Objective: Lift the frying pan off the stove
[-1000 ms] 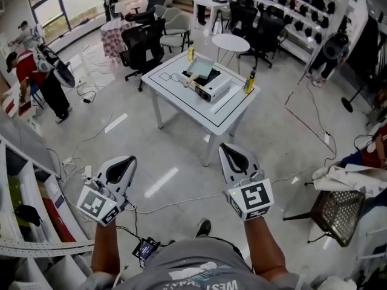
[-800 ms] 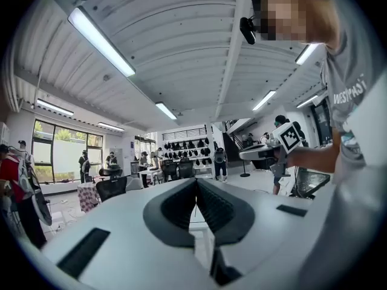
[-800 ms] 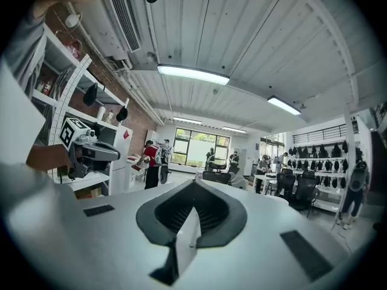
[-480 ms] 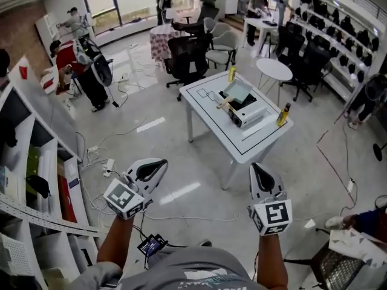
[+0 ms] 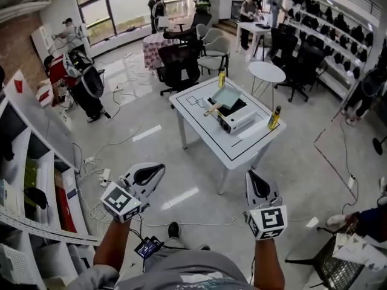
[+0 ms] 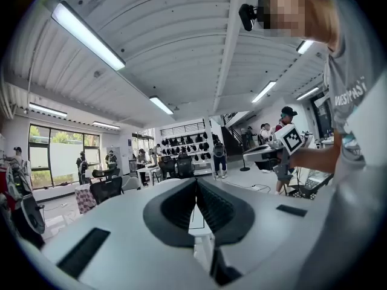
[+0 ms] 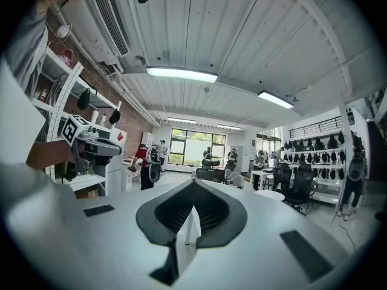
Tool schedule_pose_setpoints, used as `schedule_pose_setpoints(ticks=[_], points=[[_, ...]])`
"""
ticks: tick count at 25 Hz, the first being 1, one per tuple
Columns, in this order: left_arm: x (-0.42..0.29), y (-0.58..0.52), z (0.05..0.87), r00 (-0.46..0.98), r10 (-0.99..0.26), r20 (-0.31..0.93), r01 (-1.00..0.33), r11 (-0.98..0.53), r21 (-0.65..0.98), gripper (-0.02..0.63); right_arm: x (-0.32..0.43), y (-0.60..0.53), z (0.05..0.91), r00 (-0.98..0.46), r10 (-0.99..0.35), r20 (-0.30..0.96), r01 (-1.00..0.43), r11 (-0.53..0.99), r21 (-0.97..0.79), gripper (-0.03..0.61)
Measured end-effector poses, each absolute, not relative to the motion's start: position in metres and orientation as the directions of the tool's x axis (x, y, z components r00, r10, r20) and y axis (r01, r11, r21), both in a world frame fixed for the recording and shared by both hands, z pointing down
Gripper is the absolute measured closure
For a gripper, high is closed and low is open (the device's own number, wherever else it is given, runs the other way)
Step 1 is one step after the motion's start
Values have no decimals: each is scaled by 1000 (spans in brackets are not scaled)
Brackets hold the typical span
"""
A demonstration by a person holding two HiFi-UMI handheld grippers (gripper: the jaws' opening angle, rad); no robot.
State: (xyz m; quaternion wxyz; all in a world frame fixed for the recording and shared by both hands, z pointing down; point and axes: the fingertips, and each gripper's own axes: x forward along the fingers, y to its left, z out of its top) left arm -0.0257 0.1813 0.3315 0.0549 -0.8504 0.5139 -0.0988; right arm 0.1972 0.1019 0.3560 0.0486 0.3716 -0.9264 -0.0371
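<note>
The frying pan (image 5: pixel 225 96), square and pale green with a wooden handle, sits on a white portable stove (image 5: pixel 239 118) on the white table (image 5: pixel 205 124), far ahead of me in the head view. My left gripper (image 5: pixel 152 172) and right gripper (image 5: pixel 256 182) are held out over the floor, well short of the table, both with nothing in them. In the left gripper view the left gripper (image 6: pixel 195 181) has its jaws closed together. In the right gripper view the right gripper (image 7: pixel 193 185) also has its tips meeting.
Two yellow bottles (image 5: pixel 222 77) (image 5: pixel 274 118) stand on the table. Black office chairs (image 5: pixel 180 62) and a round white table (image 5: pixel 266 71) lie beyond it. Shelving (image 5: pixel 36 180) lines the left, cables (image 5: pixel 115 145) cross the floor, and a mesh chair (image 5: pixel 338 264) is at the lower right.
The head view has swung and moved forward: the table with the stove now lies more central and ahead. Both grippers stay shut and have travelled along with the person.
</note>
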Motion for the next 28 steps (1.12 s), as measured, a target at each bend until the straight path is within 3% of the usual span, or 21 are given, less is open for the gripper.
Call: schedule_pose_setpoints(ticks=[13, 28], points=[[6, 78, 348, 604, -793, 83, -779, -609, -152, 617, 243, 60, 366, -576, -812, 96, -801, 584, 131, 566], [-40, -74, 361, 773, -632, 60, -627, -775, -84, 617, 184, -35, 357, -392, -908, 147, -894, 414, 174, 566]])
